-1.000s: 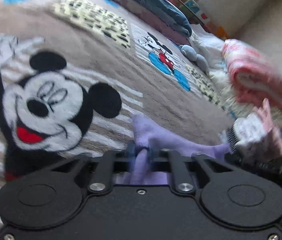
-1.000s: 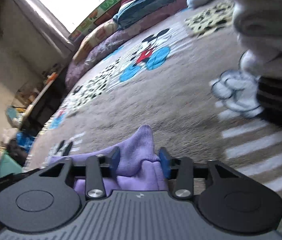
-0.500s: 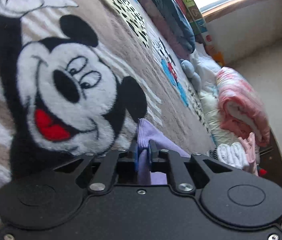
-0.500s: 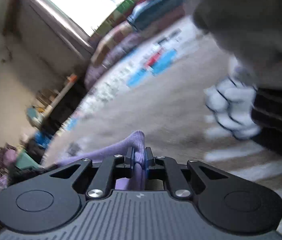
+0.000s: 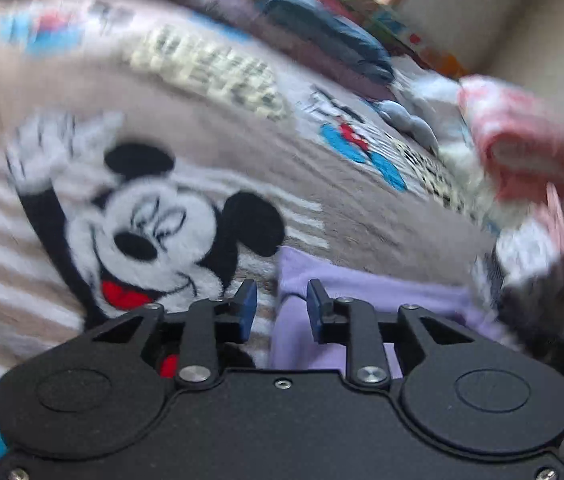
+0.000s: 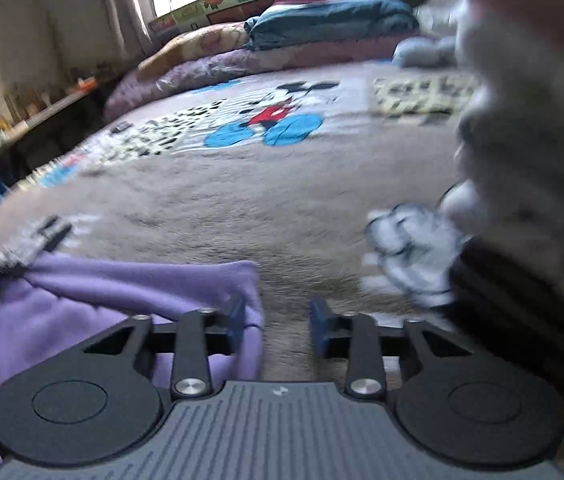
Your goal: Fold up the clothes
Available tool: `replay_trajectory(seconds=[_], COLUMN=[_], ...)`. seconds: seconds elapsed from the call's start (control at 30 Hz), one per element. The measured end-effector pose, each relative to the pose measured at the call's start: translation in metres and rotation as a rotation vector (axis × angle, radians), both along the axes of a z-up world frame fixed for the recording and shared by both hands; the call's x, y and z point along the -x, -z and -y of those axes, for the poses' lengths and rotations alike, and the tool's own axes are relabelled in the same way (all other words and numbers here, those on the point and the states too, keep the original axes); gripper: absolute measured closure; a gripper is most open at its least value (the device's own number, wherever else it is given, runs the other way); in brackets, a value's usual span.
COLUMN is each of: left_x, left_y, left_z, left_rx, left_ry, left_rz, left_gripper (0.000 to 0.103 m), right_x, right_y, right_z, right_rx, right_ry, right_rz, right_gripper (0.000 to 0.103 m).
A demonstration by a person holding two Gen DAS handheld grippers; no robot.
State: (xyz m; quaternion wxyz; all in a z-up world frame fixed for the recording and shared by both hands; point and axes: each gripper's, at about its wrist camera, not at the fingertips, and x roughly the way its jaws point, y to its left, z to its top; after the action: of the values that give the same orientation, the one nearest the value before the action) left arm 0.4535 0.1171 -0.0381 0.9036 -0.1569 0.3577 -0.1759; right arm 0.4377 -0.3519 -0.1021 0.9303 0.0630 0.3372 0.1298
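A purple garment (image 5: 366,290) lies on the cartoon-mouse blanket (image 5: 210,148) of a bed. My left gripper (image 5: 282,310) hovers low over its left corner; the jaws are opening, the corner sits between the blue pads (image 5: 247,310) and a gap shows beside the left one. In the right wrist view the same purple garment (image 6: 94,300) spreads to the lower left. My right gripper (image 6: 277,323) is opening too; the garment's edge reaches just past its left pad (image 6: 236,320), while the right pad stands over bare blanket (image 6: 282,208).
A pile of folded clothes with a pink roll (image 5: 522,148) lies at the blanket's right. A blurred pale bundle (image 6: 522,100) over something dark and striped (image 6: 522,320) looms at the right. Pillows and a blue quilt (image 6: 330,16) line the far side under a window.
Half a second ago both grippers were shut on bunched purple cloth. Their jaws now stand apart and the cloth lies flatter on the blanket. Both views have rolled back toward level.
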Motion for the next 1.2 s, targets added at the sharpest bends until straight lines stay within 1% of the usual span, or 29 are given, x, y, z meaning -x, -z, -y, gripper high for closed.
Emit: replay_trajectory(seconds=[0.07,0.1,0.13,0.23,0.27,0.3,0.33,0.37,0.4,0.43,0.47,0.5,0.57,0.6,0.63,0.67,0.7,0.73,0.77,0.8,0.83,0.9,0.97,1.0,1.03,1.1,1.13,1.17,1.2], left_x=[0.026,0.041,0.056,0.103,0.112,0.121,0.125,0.135,0.144,0.153,0.163,0.171,0.186,0.185,0.184,0.183,0.182,0.183,0.195,0.206,0.216,0.235,0.246,0.251,0.261,0.279,0.29,0.3,0.312], left_y=[-0.011,-0.015,-0.016,-0.015,-0.009,-0.003,0.004,0.008,0.012,0.015,0.013,0.011,0.007,0.01,0.013,0.015,0.018,0.019,0.011,0.003,-0.001,-0.003,0.006,0.01,0.011,0.012,0.012,0.012,0.014], left_z=[0.006,0.01,0.014,0.023,0.026,0.029,0.032,0.034,0.035,0.036,0.032,0.029,0.026,0.029,0.032,0.035,0.038,0.041,0.043,0.046,0.046,0.048,0.049,0.049,0.052,0.058,0.061,0.065,0.067], left_rx=[-0.047,-0.062,-0.072,-0.073,-0.061,-0.052,-0.065,-0.085,-0.104,-0.116,-0.079,-0.065,-0.044,-0.081,-0.118,-0.155,-0.191,-0.224,-0.23,-0.235,-0.242,-0.258,-0.258,-0.261,-0.292,-0.349,-0.352,-0.353,-0.341], left_ry=[0.037,0.061,0.082,0.127,0.127,0.125,0.113,0.1,0.087,0.077,0.076,0.062,0.035,0.024,0.014,0.003,-0.008,-0.015,-0.002,0.008,-0.003,-0.012,-0.016,-0.019,-0.016,-0.009,-0.005,-0.002,0.003], left_rz=[0.032,0.047,0.056,0.064,0.053,0.04,0.025,0.024,0.024,0.026,0.048,0.069,0.107,0.09,0.073,0.056,0.039,0.031,0.077,0.121,0.148,0.194,0.192,0.186,0.2,0.228,0.244,0.26,0.27], left_gripper=[0.079,0.079,0.079,0.079,0.079,0.075,0.074,0.074,0.075,0.075,0.074,0.074,0.073,0.072,0.056,0.049,0.066,0.065,0.063,0.055,0.053,0.053,0.053,0.053,0.053,0.053,0.053,0.053,0.053], right_x=[0.02,0.031,0.042,0.083,0.094,0.105,0.112,0.114,0.115,0.115,0.116,0.122,0.143,0.154,0.163,0.171,0.176,0.176,0.178,0.182,0.189,0.207,0.232,0.241,0.247,0.258,0.266,0.277,0.29], right_y=[-0.013,-0.019,-0.025,-0.039,-0.037,-0.036,-0.028,-0.012,0.007,0.016,0.014,0.006,-0.015,-0.023,-0.026,-0.027,-0.022,-0.009,0.004,0.007,0.001,-0.017,-0.03,-0.03,-0.02,0.004,0.006,0.002,-0.004], right_z=[-0.003,-0.004,-0.006,-0.014,-0.017,-0.02,-0.023,-0.023,-0.02,-0.007,0.011,0.02,0.027,0.026,0.023,0.017,0.009,-0.003,-0.011,-0.011,-0.013,-0.025,-0.038,-0.044,-0.048,-0.056,-0.057,-0.058,-0.062], right_rx=[0.053,0.06,0.067,-0.016,-0.041,-0.066,-0.052,0.008,0.082,0.028,-0.078,-0.115,-0.13,-0.142,-0.143,-0.139,-0.097,0.015,0.111,0.112,0.112,0.166,0.143,0.127,0.14,0.202,0.197,0.176,0.163], right_ry=[-0.033,-0.054,-0.074,-0.164,-0.194,-0.224,-0.232,-0.221,-0.206,-0.173,-0.109,-0.074,-0.068,-0.078,-0.096,-0.12,-0.136,-0.135,-0.128,-0.099,-0.076,-0.061,-0.079,-0.093,-0.093,-0.076,-0.064,-0.058,-0.06], right_rz=[0.033,0.045,0.057,0.068,0.054,0.039,0.009,-0.014,-0.027,-0.031,-0.05,-0.032,0.05,0.073,0.085,0.089,0.064,-0.004,-0.033,-0.028,-0.002,0.075,0.158,0.165,0.145,0.099,0.093,0.107,0.149], right_gripper=[0.069,0.07,0.073,0.077,0.077,0.08,0.081,0.081,0.085,0.086,0.086,0.082,0.082,0.082,0.082,0.083,0.084,0.083,0.082,0.082,0.081,0.079,0.08,0.081,0.08,0.081,0.081,0.081,0.081])
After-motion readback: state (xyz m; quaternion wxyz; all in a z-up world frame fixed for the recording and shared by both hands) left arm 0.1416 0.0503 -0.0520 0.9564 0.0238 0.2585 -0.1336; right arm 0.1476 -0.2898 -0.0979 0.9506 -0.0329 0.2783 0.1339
